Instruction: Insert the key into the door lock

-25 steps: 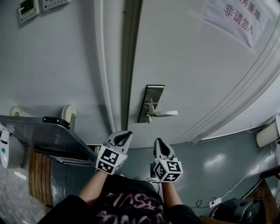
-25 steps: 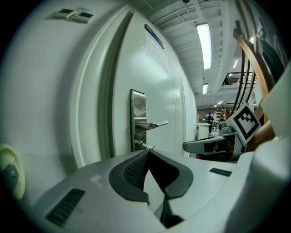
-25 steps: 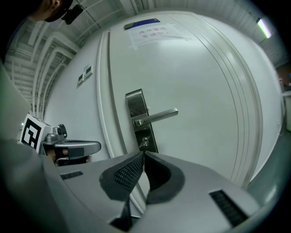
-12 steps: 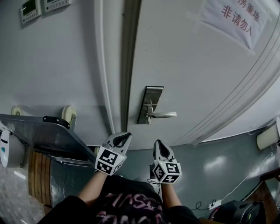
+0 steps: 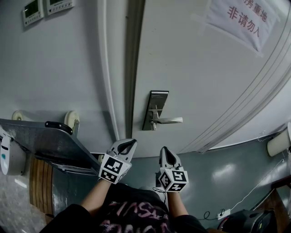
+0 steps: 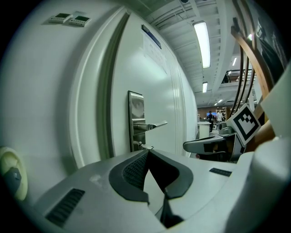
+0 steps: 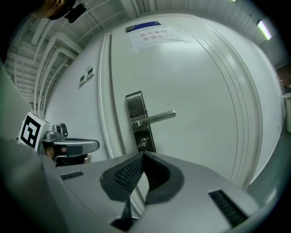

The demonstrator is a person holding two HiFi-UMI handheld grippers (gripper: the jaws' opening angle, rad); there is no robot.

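Steel door lock (image 5: 155,109): 1 | left gripper (image 5: 131,143), right gripper (image 5: 163,150): 2, closed

Door (image 5: 195,68) fills middle and right. Frame (image 5: 132,68) left of it, wall (image 5: 59,68) further left. Lock plate (image 5: 155,108) on door, near frame. Handle (image 5: 170,120) on plate, points right. Notice (image 5: 241,20) on door, upper right. Two panels (image 5: 32,10) on wall, upper left. Cart (image 5: 45,141) left, before wall. Left gripper (image 5: 129,142) and right gripper (image 5: 163,149) side by side below plate, well apart from door.
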